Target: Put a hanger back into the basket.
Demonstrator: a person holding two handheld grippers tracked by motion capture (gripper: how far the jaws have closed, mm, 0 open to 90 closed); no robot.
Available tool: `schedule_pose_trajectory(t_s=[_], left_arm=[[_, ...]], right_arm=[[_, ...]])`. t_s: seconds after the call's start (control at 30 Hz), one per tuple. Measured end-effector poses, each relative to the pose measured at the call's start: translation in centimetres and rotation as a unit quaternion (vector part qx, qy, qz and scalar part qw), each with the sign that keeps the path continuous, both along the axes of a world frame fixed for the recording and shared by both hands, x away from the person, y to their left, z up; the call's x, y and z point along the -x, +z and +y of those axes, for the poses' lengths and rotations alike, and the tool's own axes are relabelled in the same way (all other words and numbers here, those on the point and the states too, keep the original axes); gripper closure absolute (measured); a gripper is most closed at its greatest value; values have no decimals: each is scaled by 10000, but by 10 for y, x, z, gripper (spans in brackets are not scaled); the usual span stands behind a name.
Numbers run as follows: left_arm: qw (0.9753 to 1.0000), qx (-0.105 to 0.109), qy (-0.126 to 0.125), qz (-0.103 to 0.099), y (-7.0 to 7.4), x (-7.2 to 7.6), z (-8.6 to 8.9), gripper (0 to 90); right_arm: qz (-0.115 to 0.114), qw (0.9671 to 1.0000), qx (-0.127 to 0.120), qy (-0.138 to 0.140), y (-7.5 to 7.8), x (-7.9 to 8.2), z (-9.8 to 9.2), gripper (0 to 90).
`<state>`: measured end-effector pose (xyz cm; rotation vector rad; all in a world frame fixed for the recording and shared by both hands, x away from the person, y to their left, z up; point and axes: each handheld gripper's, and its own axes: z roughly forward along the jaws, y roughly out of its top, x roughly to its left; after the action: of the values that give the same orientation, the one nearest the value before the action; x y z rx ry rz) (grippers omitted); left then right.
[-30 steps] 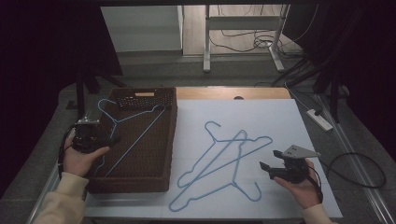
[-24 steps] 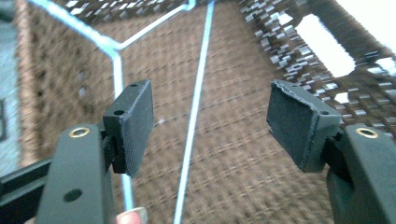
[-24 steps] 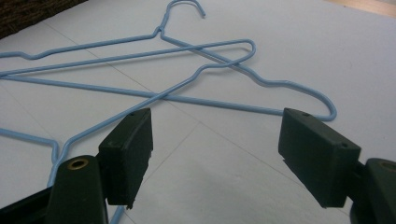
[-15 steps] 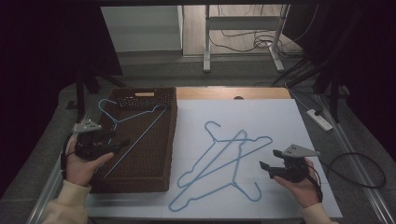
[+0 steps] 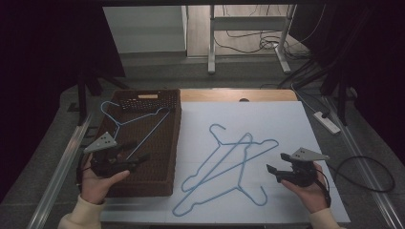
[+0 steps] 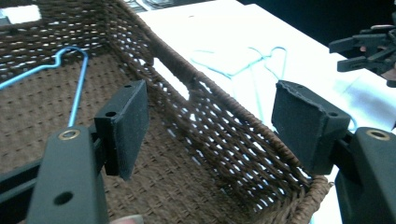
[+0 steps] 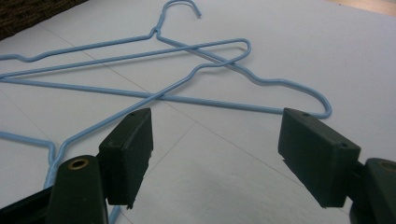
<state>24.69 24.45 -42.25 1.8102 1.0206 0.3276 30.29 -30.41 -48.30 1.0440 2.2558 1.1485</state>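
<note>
Hangers are being moved off the white table sheet [image 5: 286, 119] into the wicker basket [image 5: 165, 183], by the look of it, and this seems to be the pause between one drop and the next pick. The basket already holds one blue wire hanger [image 5: 128, 125], leaning from its far wall down across the floor; I see nothing else in it. Right of the basket, two more blue hangers [image 5: 229, 167] lie crossed on the sheet.

The left gripper [image 6: 210, 119] hovers over the basket's near end, jaws spread wide and holding nothing. The right gripper [image 7: 215, 154], further right of the basket than the crossed pair, is also wide open and empty, pointed at those hangers.

Next, I'd judge, the right gripper must close in on the nearer hanger's wire. Thin wire lying flat on the sheet calls for a low, careful pinch.
</note>
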Motion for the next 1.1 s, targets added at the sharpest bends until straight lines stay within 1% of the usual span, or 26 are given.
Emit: schedule_pose_trajectory(t_s=[0.07, 0.2, 0.33, 0.5, 0.63, 0.77, 1.0, 1.1], left_arm=[[10000, 34, 2, -6, -2, 0, -2, 283], [10000, 9, 1, 24, -6, 0, -7, 281], [10000, -2, -21, 3, -7, 2, -13, 281], [9999, -84, -134, -11, -7, 3, -23, 281], [9998, -108, -160, -28, -7, 3, -27, 280], [9997, -107, -200, -49, -6, 4, -30, 280], [9997, -110, -215, -29, -7, 2, -32, 280], [9996, -116, -244, -64, -6, 2, -34, 280]], right_arm=[[17, 10000, 14, -5, -1, 0, 0, 274], [15, 10000, 17, 10, -1, -1, 0, 274], [30, 10000, 2, 18, -3, -1, 0, 274], [39, 10000, -16, 7, -3, -1, -1, 274], [28, 10000, 15, 28, -3, 0, 1, 275], [15, 10000, -12, 25, -2, 1, 1, 275], [19, 10000, 19, 43, -3, 1, 1, 276], [22, 10000, -16, 25, -2, 2, 0, 276]])
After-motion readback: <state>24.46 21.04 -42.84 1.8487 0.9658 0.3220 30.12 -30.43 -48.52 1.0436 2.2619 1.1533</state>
